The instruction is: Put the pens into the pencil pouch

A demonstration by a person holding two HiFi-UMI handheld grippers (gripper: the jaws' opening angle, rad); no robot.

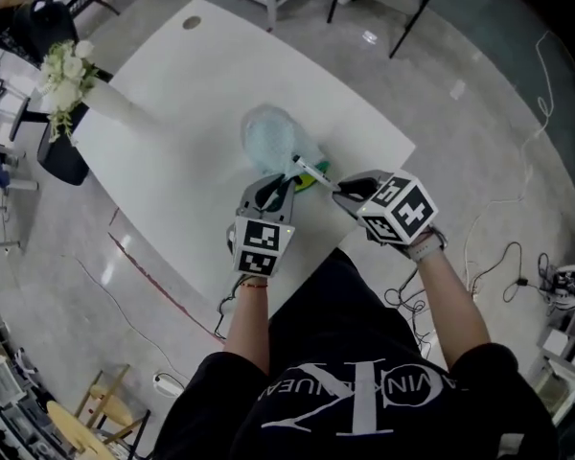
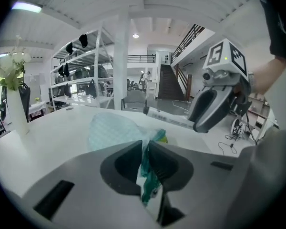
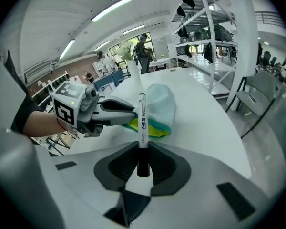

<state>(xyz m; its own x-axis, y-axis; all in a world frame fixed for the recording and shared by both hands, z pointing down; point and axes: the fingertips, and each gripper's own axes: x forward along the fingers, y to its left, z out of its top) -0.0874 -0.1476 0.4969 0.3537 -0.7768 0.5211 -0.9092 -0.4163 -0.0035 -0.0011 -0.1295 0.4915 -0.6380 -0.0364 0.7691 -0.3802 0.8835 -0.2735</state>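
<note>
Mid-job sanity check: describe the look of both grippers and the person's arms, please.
The left gripper and right gripper match: light grey moulded shells, dark grey jaw pads, each carrying a white cube printed with black square markers. The person wears a black short-sleeved T-shirt with white lettering, a thin red band on the left wrist and a pale band on the right.

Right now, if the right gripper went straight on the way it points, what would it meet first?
Its pen leads, so likely the pencil pouch mouth pinched by the left gripper; depth unclear.
</note>
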